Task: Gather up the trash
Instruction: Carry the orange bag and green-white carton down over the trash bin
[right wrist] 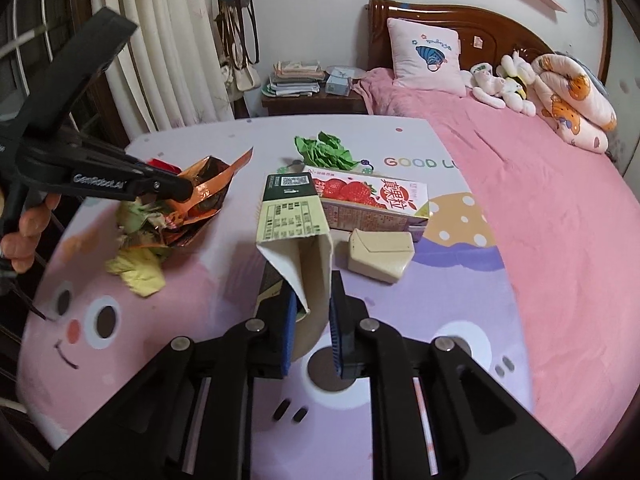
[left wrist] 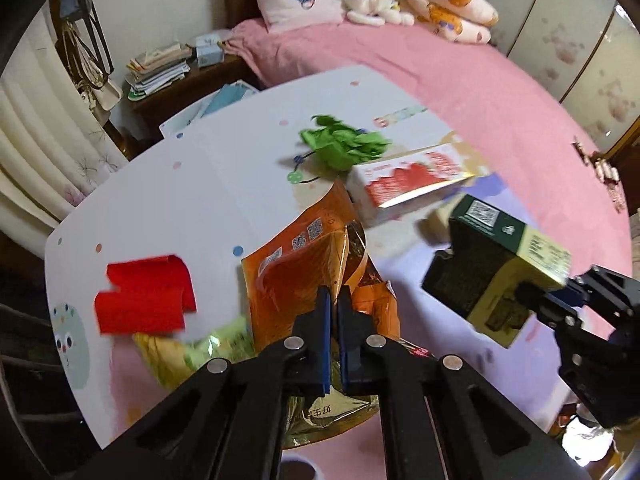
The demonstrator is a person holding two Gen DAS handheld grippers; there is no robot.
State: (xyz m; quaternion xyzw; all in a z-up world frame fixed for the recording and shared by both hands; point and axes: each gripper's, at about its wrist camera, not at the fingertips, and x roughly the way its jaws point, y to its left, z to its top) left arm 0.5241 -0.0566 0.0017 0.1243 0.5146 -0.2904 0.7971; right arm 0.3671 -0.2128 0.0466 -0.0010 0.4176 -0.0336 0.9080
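My left gripper (left wrist: 334, 308) is shut on the rim of an orange foil snack bag (left wrist: 304, 256) that stands open above the table. It also shows in the right wrist view (right wrist: 204, 192), with the left gripper (right wrist: 182, 194) on it. My right gripper (right wrist: 314, 312) is shut on a dark green and yellow carton (right wrist: 292, 216) and holds it off the table, right of the bag. The carton shows in the left wrist view (left wrist: 500, 264). A strawberry milk carton (right wrist: 372, 204), a beige box (right wrist: 380, 254), crumpled green paper (right wrist: 324, 150), red paper (left wrist: 146, 294) and yellow-green wrappers (right wrist: 136, 268) lie on the table.
The table (right wrist: 200, 360) has a pastel cartoon cover and stands against a pink bed (right wrist: 540, 184) on the right. A nightstand (right wrist: 316, 98) with papers and a curtain (right wrist: 168, 48) stand behind. A hand (right wrist: 28, 228) holds the left gripper.
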